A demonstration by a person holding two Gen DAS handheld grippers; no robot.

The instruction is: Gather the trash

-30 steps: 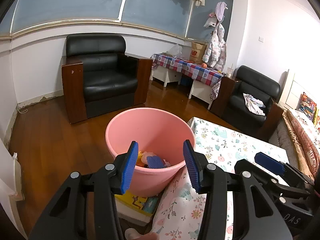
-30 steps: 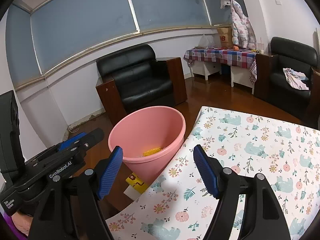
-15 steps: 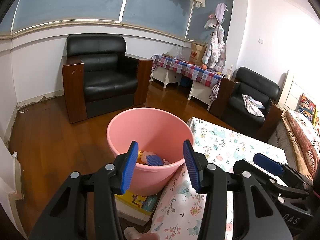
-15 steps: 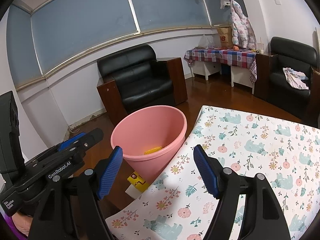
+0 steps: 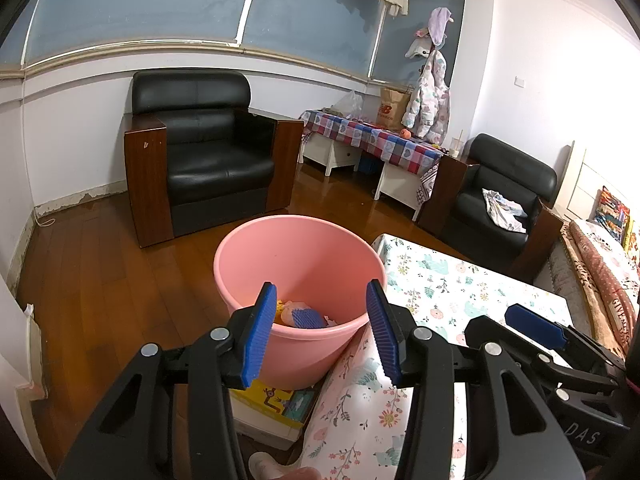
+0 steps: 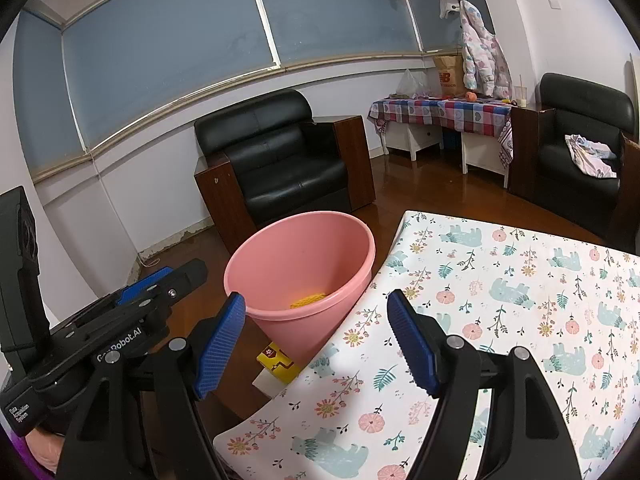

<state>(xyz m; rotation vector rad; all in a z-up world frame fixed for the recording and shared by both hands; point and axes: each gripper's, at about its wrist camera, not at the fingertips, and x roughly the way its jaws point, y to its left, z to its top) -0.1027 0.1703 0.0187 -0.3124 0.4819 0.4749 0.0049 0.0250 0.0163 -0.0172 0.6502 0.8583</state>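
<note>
A pink plastic bucket (image 5: 298,264) stands on the wooden floor beside the table's left edge; it also shows in the right wrist view (image 6: 308,256). Trash lies at its bottom: an orange, pink and blue heap (image 5: 301,316), with a yellow piece (image 6: 308,301) visible from the right. My left gripper (image 5: 318,334) is open and empty, held just short of the bucket's near rim. My right gripper (image 6: 316,344) is open and empty above the table's corner. The right gripper also shows in the left wrist view (image 5: 536,326), and the left gripper in the right wrist view (image 6: 158,280).
The table has a floral cloth (image 6: 520,304). A yellow box (image 5: 276,400) lies on the floor under the bucket's near side. A black armchair (image 5: 208,168) stands behind the bucket, a second armchair (image 5: 500,196) and a checked-cloth side table (image 5: 376,140) at the right.
Both views have drawn slightly back and up from the bucket. Both grippers stay open and empty.
</note>
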